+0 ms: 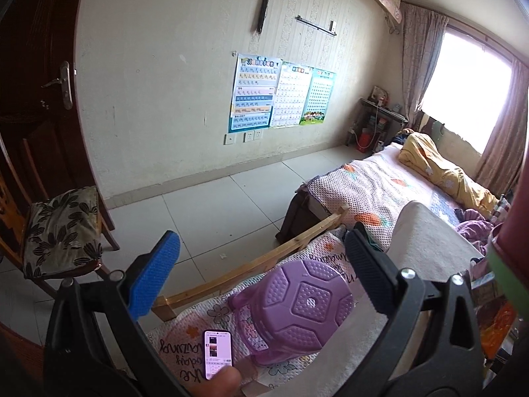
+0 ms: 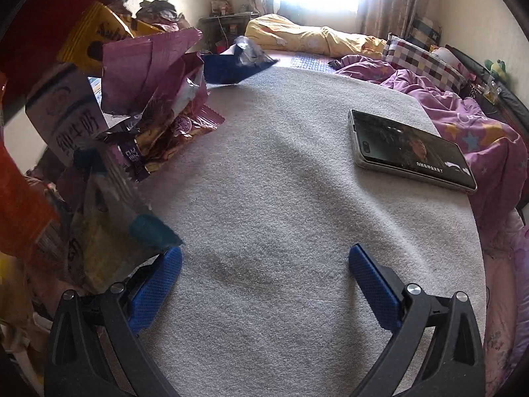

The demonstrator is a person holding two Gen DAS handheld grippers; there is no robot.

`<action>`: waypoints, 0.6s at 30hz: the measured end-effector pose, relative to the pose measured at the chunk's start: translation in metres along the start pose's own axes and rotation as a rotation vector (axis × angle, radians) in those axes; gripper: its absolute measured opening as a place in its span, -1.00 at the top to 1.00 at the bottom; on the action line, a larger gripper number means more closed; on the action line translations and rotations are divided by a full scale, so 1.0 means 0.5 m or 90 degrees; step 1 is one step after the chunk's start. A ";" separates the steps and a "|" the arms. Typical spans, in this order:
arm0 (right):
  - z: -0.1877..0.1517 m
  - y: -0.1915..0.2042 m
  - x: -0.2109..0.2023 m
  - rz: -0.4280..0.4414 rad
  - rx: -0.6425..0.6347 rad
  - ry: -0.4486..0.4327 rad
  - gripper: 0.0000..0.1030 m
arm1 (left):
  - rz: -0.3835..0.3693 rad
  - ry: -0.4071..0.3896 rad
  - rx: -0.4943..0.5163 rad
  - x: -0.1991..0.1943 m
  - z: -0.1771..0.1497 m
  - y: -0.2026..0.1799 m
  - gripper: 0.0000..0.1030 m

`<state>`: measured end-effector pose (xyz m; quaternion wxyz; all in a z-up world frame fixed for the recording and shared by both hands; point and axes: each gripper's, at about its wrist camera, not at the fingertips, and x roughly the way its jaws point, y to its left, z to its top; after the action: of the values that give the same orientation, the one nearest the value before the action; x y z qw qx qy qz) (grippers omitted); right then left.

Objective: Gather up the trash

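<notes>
The right gripper, jaws spread wide and empty, hovers low over a grey mat; snack wrappers are heaped just to its left. A clean pick likely means angling left toward one wrapper edge. The left gripper, likewise agape, points across the bedroom.
</notes>
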<state>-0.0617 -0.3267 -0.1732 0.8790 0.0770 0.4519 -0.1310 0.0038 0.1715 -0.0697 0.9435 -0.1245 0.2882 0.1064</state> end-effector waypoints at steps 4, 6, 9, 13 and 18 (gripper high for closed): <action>0.000 -0.001 0.000 0.000 0.000 0.000 -0.89 | -0.012 0.002 -0.006 0.036 0.020 0.028 -0.90; 0.000 0.000 0.000 0.000 0.000 0.000 -0.89 | -0.007 0.002 -0.013 0.051 0.028 0.049 -0.90; 0.000 -0.001 0.000 0.000 0.000 0.000 -0.89 | 0.021 0.004 -0.035 0.077 0.036 0.092 -0.90; 0.000 -0.001 0.000 0.000 0.000 0.000 -0.89 | 0.087 -0.009 -0.073 0.095 0.042 0.162 -0.90; 0.000 0.000 0.000 0.000 0.000 0.000 -0.89 | 0.128 -0.020 -0.092 0.103 0.050 0.238 -0.90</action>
<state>-0.0619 -0.3268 -0.1733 0.8791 0.0770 0.4519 -0.1309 0.0258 0.2983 -0.0995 0.9209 -0.1611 0.2761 0.2232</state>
